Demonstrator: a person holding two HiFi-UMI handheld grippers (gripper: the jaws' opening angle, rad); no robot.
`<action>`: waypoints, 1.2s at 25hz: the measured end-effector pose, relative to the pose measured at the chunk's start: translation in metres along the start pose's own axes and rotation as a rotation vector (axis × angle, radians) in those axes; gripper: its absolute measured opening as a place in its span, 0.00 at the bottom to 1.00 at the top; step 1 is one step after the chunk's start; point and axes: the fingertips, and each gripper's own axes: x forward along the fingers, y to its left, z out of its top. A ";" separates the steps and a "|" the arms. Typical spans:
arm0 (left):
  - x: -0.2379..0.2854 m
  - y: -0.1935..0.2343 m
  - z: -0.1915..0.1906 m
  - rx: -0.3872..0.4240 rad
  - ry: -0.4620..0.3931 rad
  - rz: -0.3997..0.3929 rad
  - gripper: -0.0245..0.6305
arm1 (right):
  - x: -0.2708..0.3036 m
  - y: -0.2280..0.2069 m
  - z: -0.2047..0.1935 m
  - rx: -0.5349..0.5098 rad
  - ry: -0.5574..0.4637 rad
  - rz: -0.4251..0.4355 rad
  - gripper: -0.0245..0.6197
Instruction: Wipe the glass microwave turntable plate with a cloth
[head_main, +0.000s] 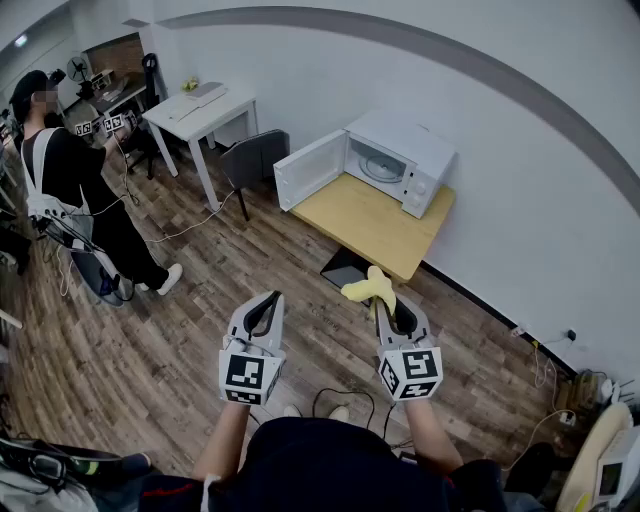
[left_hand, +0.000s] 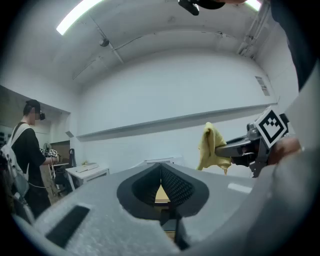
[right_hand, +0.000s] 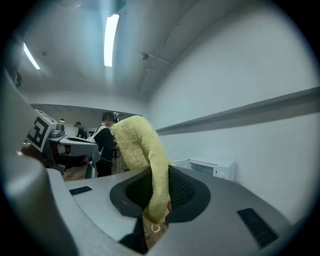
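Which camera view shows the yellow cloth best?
The right gripper view: the yellow cloth fills the middle, pinched between the right tongs. The head view shows it only as a small bunch at the tip of those tongs. The left gripper view shows it from the side, hanging from them.

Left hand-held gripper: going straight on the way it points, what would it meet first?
Probably the open microwave on the wooden table, centred just beyond the left hand-held gripper in its own view; depth unclear.

The cloth (head_main: 368, 289) is yellow, the microwave (head_main: 405, 140) white, its table (head_main: 370, 225) pale wood (the floor (head_main: 150, 330) shows darker brown planks).
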 end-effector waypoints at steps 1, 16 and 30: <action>0.002 0.000 0.000 0.000 0.000 0.000 0.07 | 0.002 -0.002 0.000 -0.005 0.000 -0.002 0.13; 0.023 -0.027 0.002 -0.008 0.008 0.000 0.07 | 0.000 -0.021 -0.007 -0.038 0.004 0.035 0.13; 0.042 -0.056 -0.009 0.002 0.033 0.025 0.07 | 0.000 -0.052 -0.023 -0.033 0.009 0.072 0.13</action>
